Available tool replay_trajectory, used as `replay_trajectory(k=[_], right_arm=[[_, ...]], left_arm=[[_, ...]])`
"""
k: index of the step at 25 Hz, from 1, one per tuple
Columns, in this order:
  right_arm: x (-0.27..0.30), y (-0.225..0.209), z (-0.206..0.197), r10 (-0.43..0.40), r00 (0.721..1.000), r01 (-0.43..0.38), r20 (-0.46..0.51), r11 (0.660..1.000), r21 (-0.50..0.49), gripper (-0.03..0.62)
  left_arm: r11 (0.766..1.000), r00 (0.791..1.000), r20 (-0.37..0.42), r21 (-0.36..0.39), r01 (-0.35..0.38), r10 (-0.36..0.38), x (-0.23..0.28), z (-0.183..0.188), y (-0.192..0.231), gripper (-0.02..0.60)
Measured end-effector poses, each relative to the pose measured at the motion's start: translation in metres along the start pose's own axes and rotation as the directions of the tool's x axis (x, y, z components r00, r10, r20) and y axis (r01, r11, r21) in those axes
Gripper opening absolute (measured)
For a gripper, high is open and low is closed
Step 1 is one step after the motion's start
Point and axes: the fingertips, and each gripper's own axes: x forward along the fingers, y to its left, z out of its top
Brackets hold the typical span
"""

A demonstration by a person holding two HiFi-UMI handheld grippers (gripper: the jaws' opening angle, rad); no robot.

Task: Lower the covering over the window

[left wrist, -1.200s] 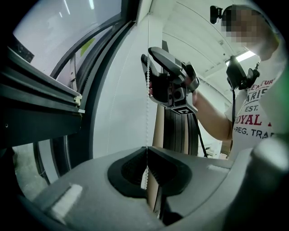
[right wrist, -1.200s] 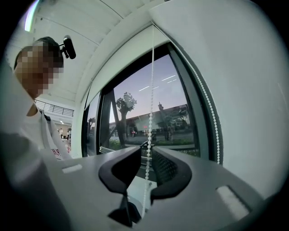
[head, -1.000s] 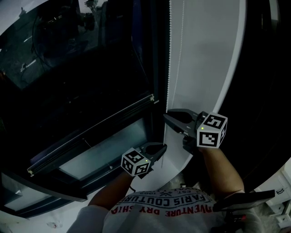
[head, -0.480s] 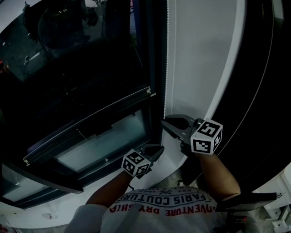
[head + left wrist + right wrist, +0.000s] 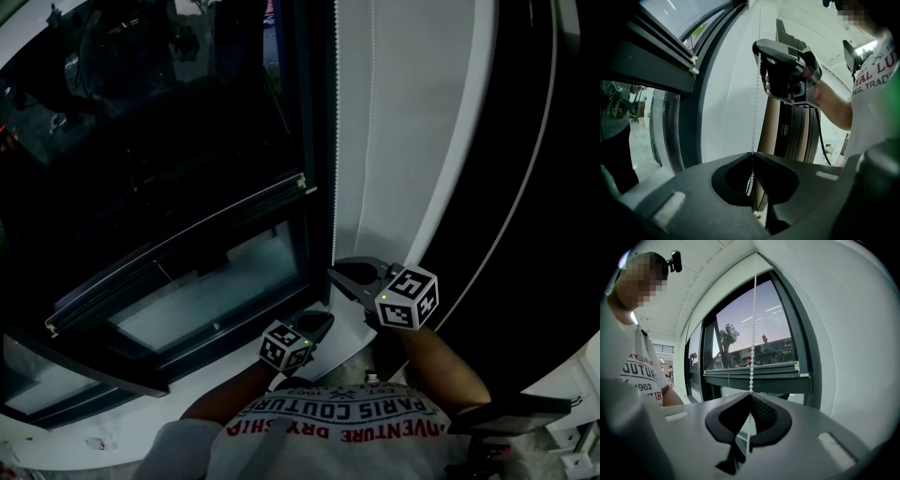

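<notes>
A dark see-through roller shade (image 5: pixel 169 131) hangs over the window, and its bottom rail (image 5: pixel 187 246) sits low on the pane. A white bead chain (image 5: pixel 335 141) runs down the wall beside the frame. My right gripper (image 5: pixel 334 274) is shut on this chain, the higher of the two. My left gripper (image 5: pixel 328 319) is shut on the same strand just below. In the left gripper view the chain (image 5: pixel 756 103) runs from the right gripper (image 5: pixel 761 51) down into the closed left jaws (image 5: pixel 751 154). The right gripper view shows the chain (image 5: pixel 753 333) pinched at the jaw tips (image 5: pixel 751 394), with the rail (image 5: pixel 754 370) behind.
A white wall strip (image 5: pixel 412 141) stands to the right of the window frame (image 5: pixel 314 141), with a dark panel (image 5: pixel 534 187) beyond it. The window sill (image 5: pixel 234 375) lies below the glass. The person's arms and printed shirt (image 5: pixel 337 422) fill the bottom of the head view.
Both grippers have sunk along the wall toward the person's body, still shut on the bead chain. The right one stays above the left.
</notes>
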Motion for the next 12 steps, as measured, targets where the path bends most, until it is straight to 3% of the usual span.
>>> replay_trajectory(k=[5, 12], right_arm=[[0.005, -0.001, -0.026, 0.007, 1.0, -0.006, -0.021, 0.998, 0.056, 0.006], [0.007, -0.002, -0.027, 0.013, 1.0, -0.013, -0.002, 0.997, 0.07, 0.006]], left_arm=[[1.0, 1.0, -0.023, -0.026, 0.005, -0.006, 0.006, -0.025, -0.002, 0.014], [1.0, 1.0, -0.013, -0.03, 0.001, -0.002, 0.008, -0.024, 0.003, 0.015]])
